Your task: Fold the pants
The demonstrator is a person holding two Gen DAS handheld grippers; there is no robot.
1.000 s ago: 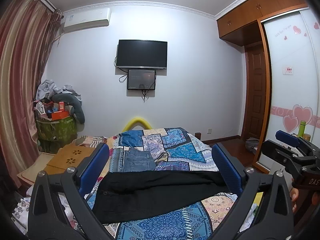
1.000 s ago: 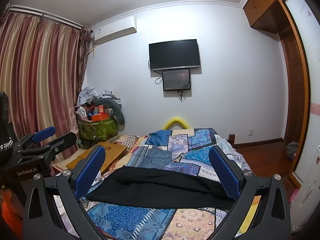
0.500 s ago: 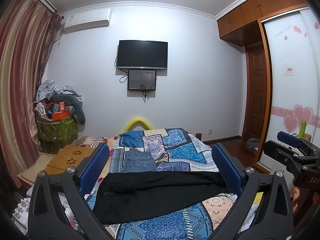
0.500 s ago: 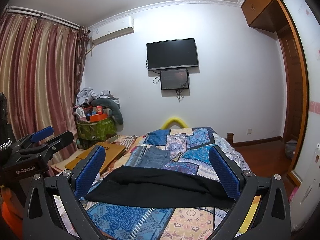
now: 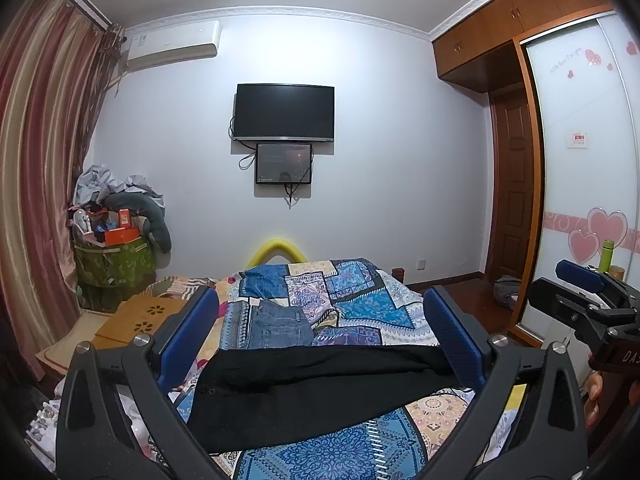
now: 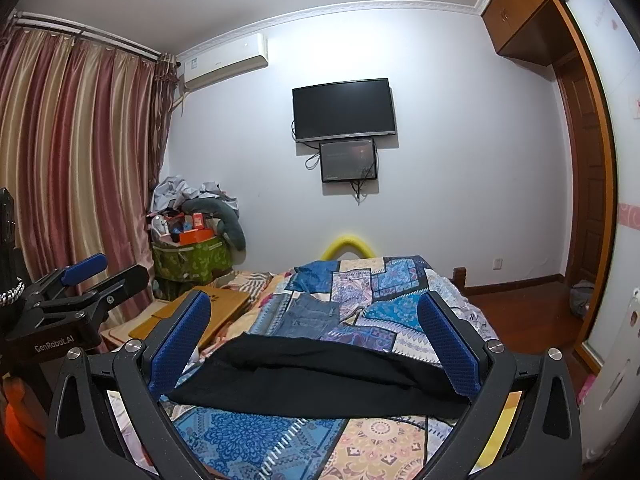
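Black pants (image 5: 312, 388) lie across the near end of the patterned bed, folded lengthwise, the waist at the left; they also show in the right wrist view (image 6: 320, 380). My left gripper (image 5: 320, 336) is open and empty, held above and short of the pants. My right gripper (image 6: 316, 336) is open and empty too, above the pants' right part. Each gripper shows at the edge of the other's view: the right one (image 5: 588, 296), the left one (image 6: 88, 284).
Folded blue jeans (image 5: 276, 326) lie farther up the patchwork bedspread (image 5: 352, 300). A wooden lap table (image 5: 140, 316) sits left of the bed, a green bin heaped with clutter (image 5: 112, 264) behind it. Curtains stand left, a wardrobe (image 5: 580, 184) right, a television (image 5: 284, 112) ahead.
Almost nothing: both views shift slightly, the right gripper drifting a little. The pants lie still and both grippers stay open.
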